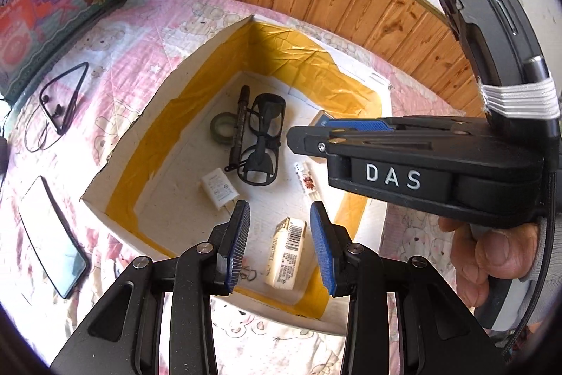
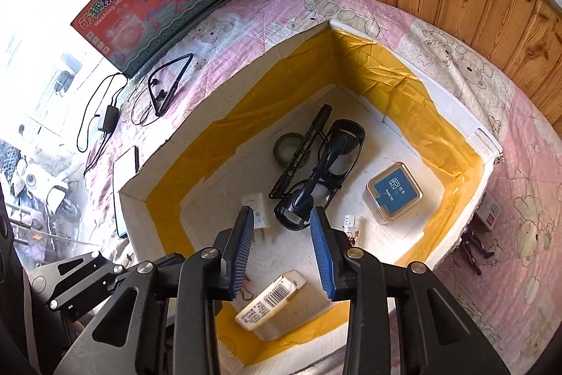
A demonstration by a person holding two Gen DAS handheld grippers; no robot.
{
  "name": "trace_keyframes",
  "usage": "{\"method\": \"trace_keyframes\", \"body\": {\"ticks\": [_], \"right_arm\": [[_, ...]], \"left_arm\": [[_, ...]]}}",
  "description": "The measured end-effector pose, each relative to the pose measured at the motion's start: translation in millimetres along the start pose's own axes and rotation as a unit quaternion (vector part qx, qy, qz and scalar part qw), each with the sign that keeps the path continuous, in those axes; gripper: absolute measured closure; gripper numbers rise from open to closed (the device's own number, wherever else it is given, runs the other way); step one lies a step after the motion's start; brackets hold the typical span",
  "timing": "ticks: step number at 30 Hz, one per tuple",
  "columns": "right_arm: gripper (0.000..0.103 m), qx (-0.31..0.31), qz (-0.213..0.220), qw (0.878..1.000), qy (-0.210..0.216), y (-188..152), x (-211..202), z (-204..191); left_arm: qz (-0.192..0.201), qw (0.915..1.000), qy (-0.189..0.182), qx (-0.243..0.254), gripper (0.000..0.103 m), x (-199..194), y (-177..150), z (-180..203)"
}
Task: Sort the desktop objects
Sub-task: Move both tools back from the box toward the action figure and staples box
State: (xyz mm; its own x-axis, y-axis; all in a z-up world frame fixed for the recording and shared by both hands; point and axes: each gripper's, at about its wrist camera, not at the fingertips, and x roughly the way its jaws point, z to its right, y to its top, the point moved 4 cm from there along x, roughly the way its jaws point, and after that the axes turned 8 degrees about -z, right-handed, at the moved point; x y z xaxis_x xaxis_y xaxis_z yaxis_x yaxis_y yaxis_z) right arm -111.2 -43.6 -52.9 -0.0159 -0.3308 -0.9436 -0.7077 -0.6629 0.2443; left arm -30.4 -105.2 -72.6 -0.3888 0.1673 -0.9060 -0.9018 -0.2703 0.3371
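Both grippers open, cream packet [image 1: 286, 257] below left gripper [image 1: 280, 246]

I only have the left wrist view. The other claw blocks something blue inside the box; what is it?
Observer: A flat, square blue case with a gold rim, lying on the floor of the box.
Operator: Is the right claw carrying anything?
Observer: No, the right claw is open, with nothing between its pads.
Operator: Anything outside the box on that side?
Observer: A small white and red carton lies on the quilt beside the box wall.
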Motion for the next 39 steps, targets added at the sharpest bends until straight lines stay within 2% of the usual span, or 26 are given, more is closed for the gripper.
{"method": "trace_keyframes", "body": {"ticks": [6,9,15,21,25,29,35,39], "right_arm": [[0.063,-0.030,0.031,0.999,-0.022,-22.8,-21.1,-13.3],[0.062,-0.047,0.071,0.996,-0.039,-36.9,-38.8,-19.8],[0.060,-0.052,0.153,0.986,-0.043,-56.6,-75.7,-24.5],[0.057,-0.046,0.198,0.979,-0.010,-74.5,-93.9,-28.0],[0.056,-0.052,0.191,0.980,0.000,-82.3,-90.3,-30.2],[0.056,-0.046,0.193,0.980,0.033,-91.2,-95.3,-22.9],[0.056,-0.018,0.213,0.973,0.085,-101.4,-120.2,7.2],[0.056,0.007,0.231,0.968,0.097,-106.3,-138.8,34.0]], "left_arm": [[0.027,0.9995,0.017,0.002,0.066,-14.1,-1.1,2.1],[0.031,0.9993,0.019,0.003,0.066,-18.1,-3.8,3.5],[0.046,0.9984,0.031,0.005,0.065,-26.9,-6.8,6.6],[0.046,0.9981,0.039,0.014,0.065,-27.2,-13.5,14.1],[0.053,0.9970,0.055,0.016,0.065,-30.0,-16.9,15.4],[0.084,0.9940,0.066,0.023,0.065,-42.1,-17.8,19.6],[0.122,0.9894,0.038,0.069,0.065,-52.6,-20.5,51.4],[0.129,0.9842,0.024,0.119,0.066,-48.9,-24.4,86.0]]}}
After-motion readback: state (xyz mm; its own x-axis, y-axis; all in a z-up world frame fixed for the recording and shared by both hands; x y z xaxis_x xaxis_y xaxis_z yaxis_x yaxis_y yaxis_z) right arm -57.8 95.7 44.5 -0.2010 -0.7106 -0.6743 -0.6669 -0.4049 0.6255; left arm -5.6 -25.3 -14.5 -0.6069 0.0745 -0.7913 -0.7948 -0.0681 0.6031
